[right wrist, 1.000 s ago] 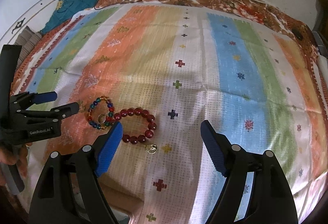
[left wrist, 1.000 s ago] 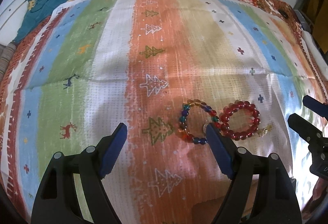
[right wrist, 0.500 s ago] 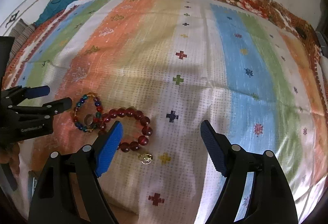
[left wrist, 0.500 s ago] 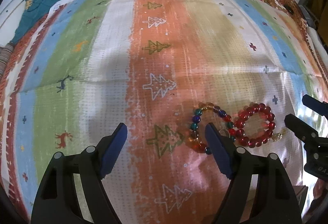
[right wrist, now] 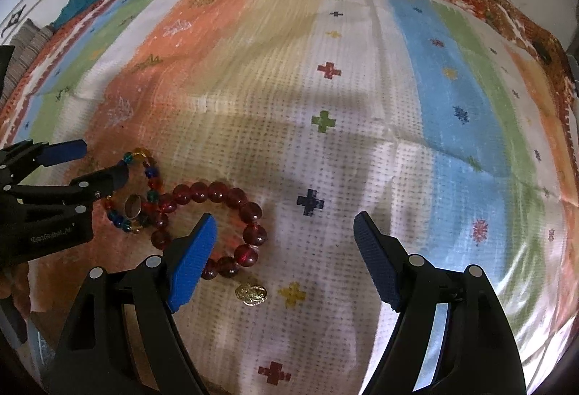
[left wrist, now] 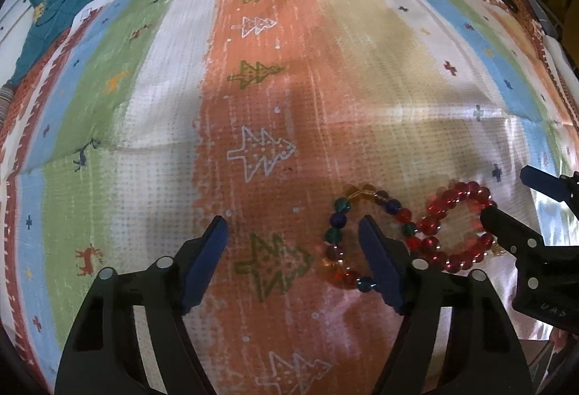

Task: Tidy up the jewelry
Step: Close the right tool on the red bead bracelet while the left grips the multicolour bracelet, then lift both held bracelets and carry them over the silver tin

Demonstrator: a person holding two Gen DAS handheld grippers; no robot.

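Red bracelet (right wrist: 213,225) looms nearer — left tool (left wrist: 293,243) closing, empty; right tool (right wrist: 286,243) wide, empty.

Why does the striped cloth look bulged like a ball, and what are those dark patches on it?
Left wrist view: the fisheye lens bows the striped cloth; its edges smear, and the multicoloured bracelet looks soft. Right wrist view: same bulge; grey shadows cross the cloth's middle, bright glare washes its lower right, while the red bracelet stays fairly sharp.
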